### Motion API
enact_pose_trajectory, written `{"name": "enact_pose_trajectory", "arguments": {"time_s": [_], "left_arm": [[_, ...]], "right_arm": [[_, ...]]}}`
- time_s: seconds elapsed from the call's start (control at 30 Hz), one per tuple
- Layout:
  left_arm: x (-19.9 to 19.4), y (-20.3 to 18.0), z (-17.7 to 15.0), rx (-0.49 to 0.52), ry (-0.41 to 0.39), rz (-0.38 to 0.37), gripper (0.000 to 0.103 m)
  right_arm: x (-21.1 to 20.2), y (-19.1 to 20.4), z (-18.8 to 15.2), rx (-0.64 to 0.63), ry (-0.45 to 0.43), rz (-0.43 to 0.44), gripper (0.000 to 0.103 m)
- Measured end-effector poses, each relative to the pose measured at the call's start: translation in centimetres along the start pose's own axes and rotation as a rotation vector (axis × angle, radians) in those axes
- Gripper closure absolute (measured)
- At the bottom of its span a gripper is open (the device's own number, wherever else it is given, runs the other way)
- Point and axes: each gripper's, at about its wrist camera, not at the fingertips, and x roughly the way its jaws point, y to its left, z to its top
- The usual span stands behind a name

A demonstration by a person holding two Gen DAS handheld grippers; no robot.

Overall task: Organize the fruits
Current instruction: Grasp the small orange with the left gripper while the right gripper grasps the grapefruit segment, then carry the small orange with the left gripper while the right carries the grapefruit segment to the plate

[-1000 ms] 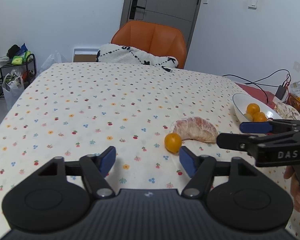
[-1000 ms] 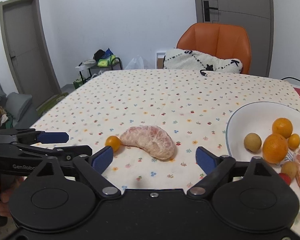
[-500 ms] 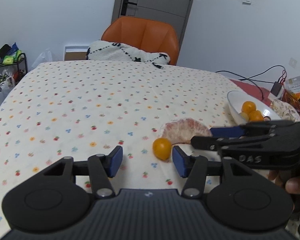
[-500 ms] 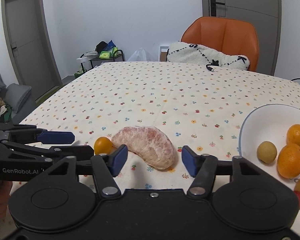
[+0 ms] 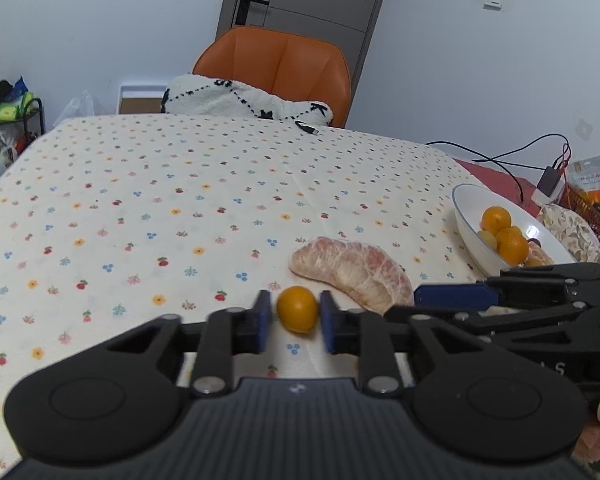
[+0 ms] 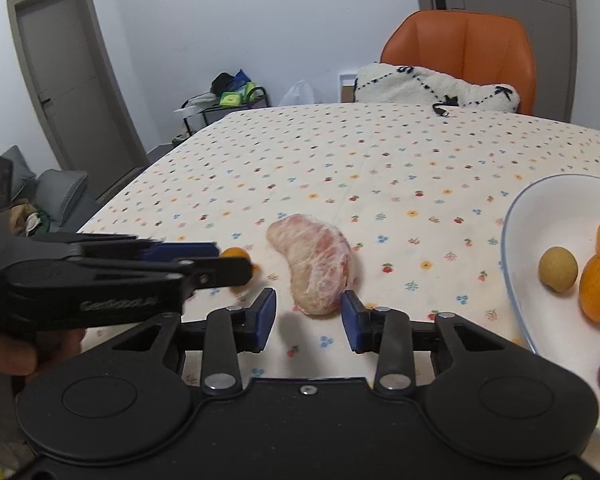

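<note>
**Two fruits on the cloth, one per gripper**

Flower-dotted cream tablecloth (image 5: 172, 184) bears all items. Left to right: left gripper (image 5: 292, 320), blue pads pinching the small round orange kumquat (image 5: 297, 309) resting on the cloth. Peeled pink pomelo segment (image 6: 316, 264), just beside it, long axis pointing away from the right gripper (image 6: 308, 320), near end between its closing jaws, not yet touched. White bowl (image 6: 540, 216) of fruit, far right, nearer the right hand.

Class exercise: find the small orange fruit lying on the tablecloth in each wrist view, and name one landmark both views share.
Left wrist view: small orange fruit, lower centre, between the blue pads.
Right wrist view: left of centre, partly hidden behind the other hand-held gripper.
Shared landmark: peeled pomelo piece.
</note>
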Motion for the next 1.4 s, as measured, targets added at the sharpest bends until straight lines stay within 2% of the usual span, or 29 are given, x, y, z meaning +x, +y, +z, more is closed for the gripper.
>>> {"name": "enact_pose_trajectory", "arguments": {"time_s": [0.07,0.13,0.2,0.7,0.73,0.8,0.83,1.1,1.17,1.27,1.4], "left_arm": [[-0.2,0.2,0.1,-0.008,-0.003,0.004,0.082],[-0.4,0.4,0.1,-0.011,-0.008,0.015,0.082],[-0.7,0.7,0.2,-0.018,-0.010,0.019,0.082],[-2.3,2.5,0.4,-0.075,-0.037,0.048,0.082],[-2.3,2.5,0.4,-0.081,-0.039,0.047,0.082],[-2.4,2.4,0.4,-0.093,-0.047,0.042,0.082],[-2.5,2.4,0.4,-0.097,-0.053,0.039,0.082],[-2.4,1.5,0.8,-0.086,-0.050,0.033,0.082],[-2.3,1.1,1.1,-0.090,-0.056,0.030,0.082],[-2.3,0.1,1.4,-0.086,-0.065,0.015,0.082],[-2.3,-1.3,1.7,-0.061,-0.072,-0.005,0.082]], "right_arm": [[0.0,0.1,0.2,-0.012,-0.012,-0.027,0.063],[0.3,0.0,0.4,-0.014,-0.019,-0.040,0.054],[0.7,-0.2,0.6,-0.021,-0.027,-0.052,0.049],[3.8,1.1,1.7,-0.119,-0.022,-0.085,0.050],[3.8,1.2,1.6,-0.129,-0.024,-0.090,0.051],[3.7,1.6,1.3,-0.169,-0.034,-0.097,0.061],[3.6,1.7,1.1,-0.176,-0.039,-0.103,0.062],[1.6,1.2,0.6,-0.108,-0.075,-0.095,0.063],[0.7,0.6,0.6,-0.067,-0.096,-0.089,0.063],[-1.0,-0.8,0.7,0.027,-0.130,-0.037,0.063],[-2.4,-1.3,0.3,0.015,-0.159,-0.083,0.063]]}}
